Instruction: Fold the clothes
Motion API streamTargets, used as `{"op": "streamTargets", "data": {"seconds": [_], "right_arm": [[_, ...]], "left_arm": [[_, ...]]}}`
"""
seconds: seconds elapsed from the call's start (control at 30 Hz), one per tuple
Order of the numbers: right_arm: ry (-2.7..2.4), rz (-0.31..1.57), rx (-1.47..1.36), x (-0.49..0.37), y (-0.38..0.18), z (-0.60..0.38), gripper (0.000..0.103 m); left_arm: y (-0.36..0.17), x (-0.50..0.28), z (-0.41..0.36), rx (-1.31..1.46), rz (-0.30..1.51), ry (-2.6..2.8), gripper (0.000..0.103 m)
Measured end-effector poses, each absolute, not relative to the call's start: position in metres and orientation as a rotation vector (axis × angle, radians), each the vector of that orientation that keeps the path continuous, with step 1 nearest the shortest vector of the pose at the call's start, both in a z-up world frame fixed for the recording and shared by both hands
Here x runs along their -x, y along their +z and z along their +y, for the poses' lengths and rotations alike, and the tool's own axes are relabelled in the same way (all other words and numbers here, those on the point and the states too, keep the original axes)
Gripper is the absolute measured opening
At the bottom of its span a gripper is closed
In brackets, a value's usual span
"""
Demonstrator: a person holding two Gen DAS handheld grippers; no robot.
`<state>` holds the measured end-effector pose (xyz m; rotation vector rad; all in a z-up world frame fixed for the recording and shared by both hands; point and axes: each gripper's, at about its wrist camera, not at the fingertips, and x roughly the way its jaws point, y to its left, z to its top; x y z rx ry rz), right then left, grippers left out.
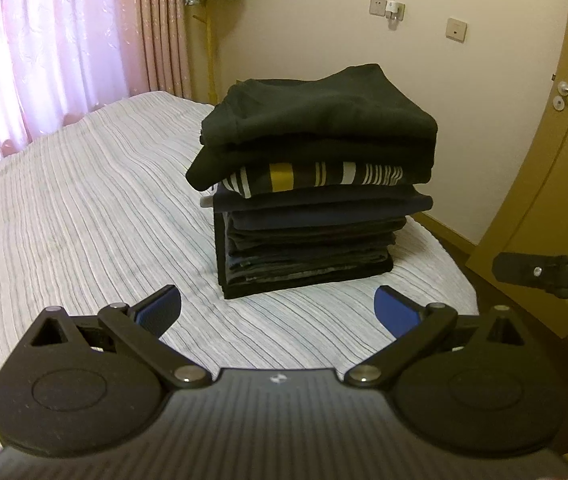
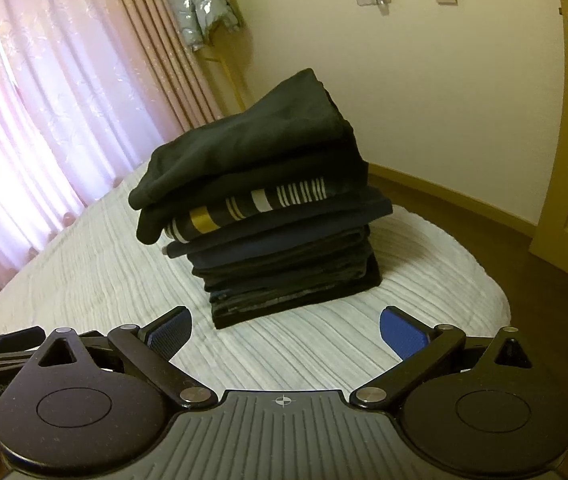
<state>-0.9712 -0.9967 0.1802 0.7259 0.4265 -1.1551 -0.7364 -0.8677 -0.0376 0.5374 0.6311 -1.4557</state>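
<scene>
A tall stack of folded dark clothes (image 1: pixel 316 184) (image 2: pixel 259 216) stands on the bed near its far corner. A black garment lies on top, and a piece with yellow and white stripes (image 1: pixel 316 176) (image 2: pixel 251 204) sits a few layers down. My left gripper (image 1: pixel 277 306) hovers open just short of the stack, with nothing between its blue pads. My right gripper (image 2: pixel 286 328) is open too, at a similar distance and a little to the right. Part of the right gripper (image 1: pixel 548 276) shows at the right edge of the left wrist view.
The bed carries a pale ribbed cover (image 1: pixel 83 208) (image 2: pixel 83 276). Pink curtains (image 1: pixel 43 40) hang on the left. A silver jacket (image 2: pixel 201 4) hangs on a yellow coat stand in the corner. A wooden door (image 1: pixel 564 128) and brown floor lie to the right of the bed.
</scene>
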Motion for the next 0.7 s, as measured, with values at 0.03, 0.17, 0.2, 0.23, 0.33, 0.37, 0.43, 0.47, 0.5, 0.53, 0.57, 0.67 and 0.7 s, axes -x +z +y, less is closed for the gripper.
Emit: {"op": "streamTargets", "data": {"seconds": [0.03,0.17,0.2,0.23,0.33,0.37,0.43,0.47,0.5,0.53,0.57,0.67,0.7], "right_arm": [[-1.156,0.427,-0.726,0.971,0.18,-0.997,0.103],[-1.155,0.429,-0.728,0.969,0.18,-0.997,0.103],[-1.154,0.429,-0.726,0.967,0.18,-0.997,0.103],[-1.153,0.43,-0.725,0.966,0.18,-0.996,0.103],[-1.15,0.434,-0.711,0.963,0.182,-0.995,0.103],[-1.149,0.436,-0.705,0.961,0.183,-0.995,0.103],[-1.147,0.439,-0.695,0.959,0.184,-0.994,0.103],[-1.146,0.44,-0.689,0.957,0.184,-0.994,0.103],[-1.144,0.442,-0.683,0.956,0.184,-0.993,0.103],[-1.143,0.444,-0.677,0.955,0.185,-0.993,0.103],[-1.142,0.446,-0.672,0.954,0.185,-0.992,0.103],[-1.143,0.456,-0.662,0.952,0.185,-0.992,0.103],[-1.145,0.46,-0.66,0.951,0.185,-0.993,0.103]], "left_arm": [[-0.038,0.736,-0.868,-0.54,0.629,-1.455,0.101],[-0.039,0.735,-0.867,-0.543,0.63,-1.452,0.101],[-0.039,0.734,-0.867,-0.544,0.63,-1.452,0.101],[-0.039,0.734,-0.866,-0.545,0.63,-1.451,0.101],[-0.04,0.733,-0.866,-0.548,0.631,-1.449,0.101],[-0.04,0.732,-0.866,-0.549,0.631,-1.449,0.101],[-0.041,0.732,-0.865,-0.551,0.631,-1.448,0.101],[-0.041,0.731,-0.865,-0.552,0.631,-1.447,0.101],[-0.041,0.731,-0.865,-0.552,0.631,-1.447,0.101],[-0.042,0.73,-0.864,-0.553,0.632,-1.446,0.101],[-0.042,0.73,-0.864,-0.553,0.631,-1.446,0.101],[-0.042,0.731,-0.863,-0.551,0.632,-1.449,0.101],[-0.042,0.731,-0.863,-0.548,0.632,-1.45,0.101]]}}
